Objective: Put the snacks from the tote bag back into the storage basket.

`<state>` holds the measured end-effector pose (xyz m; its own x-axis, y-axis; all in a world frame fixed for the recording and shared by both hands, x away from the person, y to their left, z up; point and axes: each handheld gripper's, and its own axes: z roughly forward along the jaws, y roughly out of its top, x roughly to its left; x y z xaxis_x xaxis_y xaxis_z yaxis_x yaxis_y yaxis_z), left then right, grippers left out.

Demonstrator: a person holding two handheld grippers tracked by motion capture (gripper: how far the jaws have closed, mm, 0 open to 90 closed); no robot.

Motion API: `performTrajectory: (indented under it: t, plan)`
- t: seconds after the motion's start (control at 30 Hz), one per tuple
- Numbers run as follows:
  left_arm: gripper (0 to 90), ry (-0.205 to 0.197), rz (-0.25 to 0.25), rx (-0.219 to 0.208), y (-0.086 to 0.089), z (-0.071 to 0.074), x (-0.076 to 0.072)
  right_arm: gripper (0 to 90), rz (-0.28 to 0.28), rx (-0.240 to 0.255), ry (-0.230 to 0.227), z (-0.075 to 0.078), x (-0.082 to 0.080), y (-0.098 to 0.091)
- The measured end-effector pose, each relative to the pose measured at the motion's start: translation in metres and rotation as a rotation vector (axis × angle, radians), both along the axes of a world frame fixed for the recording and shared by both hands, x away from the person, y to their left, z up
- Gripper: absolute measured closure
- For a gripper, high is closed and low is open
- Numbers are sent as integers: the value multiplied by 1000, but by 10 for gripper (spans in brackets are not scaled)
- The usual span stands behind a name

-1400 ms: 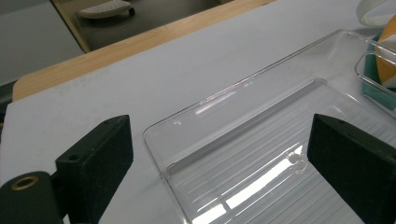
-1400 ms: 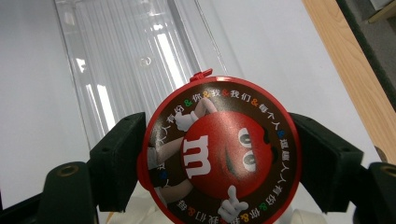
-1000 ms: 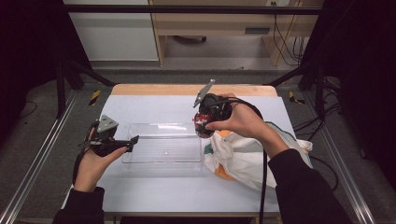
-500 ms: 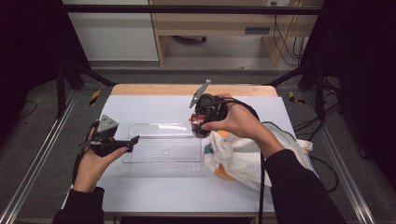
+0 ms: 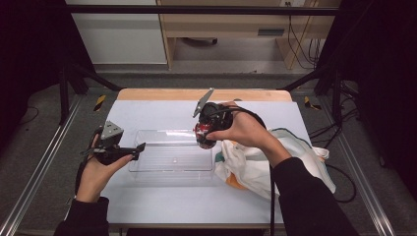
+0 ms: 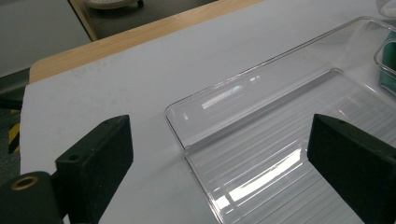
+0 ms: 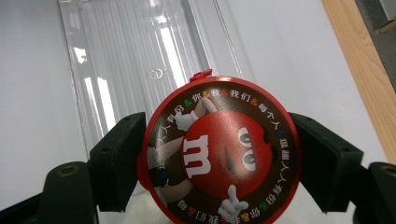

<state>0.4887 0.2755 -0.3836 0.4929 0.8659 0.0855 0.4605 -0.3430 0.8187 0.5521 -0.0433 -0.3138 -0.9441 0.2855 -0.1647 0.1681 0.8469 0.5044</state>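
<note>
The right gripper (image 5: 202, 136) was clamped on a round red candy tub (image 7: 219, 151), jaws pressing its sides just under the lid, and it hung over the right end of the clear plastic tray (image 5: 147, 167). In the right gripper view the lid faced the camera, so the tub was held from the side with its weight hanging off two small contact patches. The wall was round and probably slick, so the main risk was the tub rotating or slipping out between the pads, more so if the hand tilted on the way down.

The tray was light and loose on the white surface (image 5: 162, 206). A tub dropped or set against its rim could push the tray sideways or tip its edge up. The left gripper (image 5: 137, 150) sat at the tray's left end with its jaws spread wide, one outside the wall and one over the tray floor, not pinching anything, so nothing braced the tray. A cloth bag (image 5: 255, 164) lay just right of the tray under the right forearm and could snag the sleeve or trailing cable.
</note>
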Motion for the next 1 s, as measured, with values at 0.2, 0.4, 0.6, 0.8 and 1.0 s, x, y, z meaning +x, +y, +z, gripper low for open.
performTrajectory:
  t: [0.2,0.4,0.6,0.8,1.0]
  plan:
    - [71,0,0,-1,0,0,0,243,6,2,-1,-3,1,4]
    - [71,2,1,-2,1,0,0,243,9,9,3,-5,2,6]
    - [71,4,1,0,1,0,0,243,16,6,2,-8,3,10]
    - [71,3,0,-1,1,0,0,243,18,10,8,-11,2,14]
    - [71,6,0,-1,1,-1,0,243,16,9,20,-16,2,16]
